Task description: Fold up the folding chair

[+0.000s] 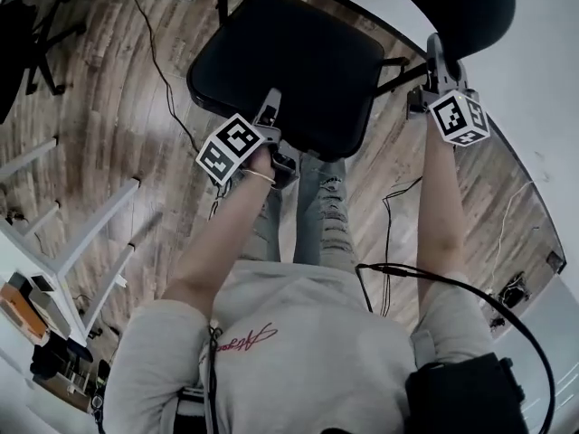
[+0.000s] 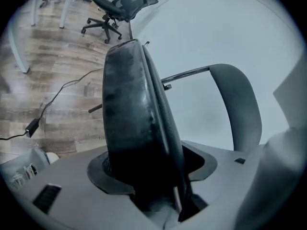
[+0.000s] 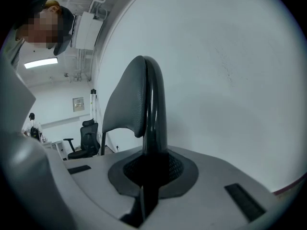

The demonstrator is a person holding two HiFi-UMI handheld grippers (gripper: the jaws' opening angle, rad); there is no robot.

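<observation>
A black folding chair stands on the wood floor against a white wall. Its padded seat (image 1: 289,66) is tilted, and in the left gripper view the seat (image 2: 134,119) shows edge-on. My left gripper (image 1: 272,107) is shut wide on the seat's front edge, which fills the gap between the jaws. The black backrest (image 1: 470,7) is at the top right. My right gripper (image 1: 435,54) is shut on the backrest's black frame tube (image 3: 154,114), with the curved backrest pad (image 3: 127,104) just left of it in the right gripper view.
A black office chair (image 1: 36,34) stands at the far left. A dark cable (image 1: 159,72) runs over the floor beside the seat. White table legs (image 1: 90,233) and clutter are at the lower left. My own legs (image 1: 312,215) are right behind the seat.
</observation>
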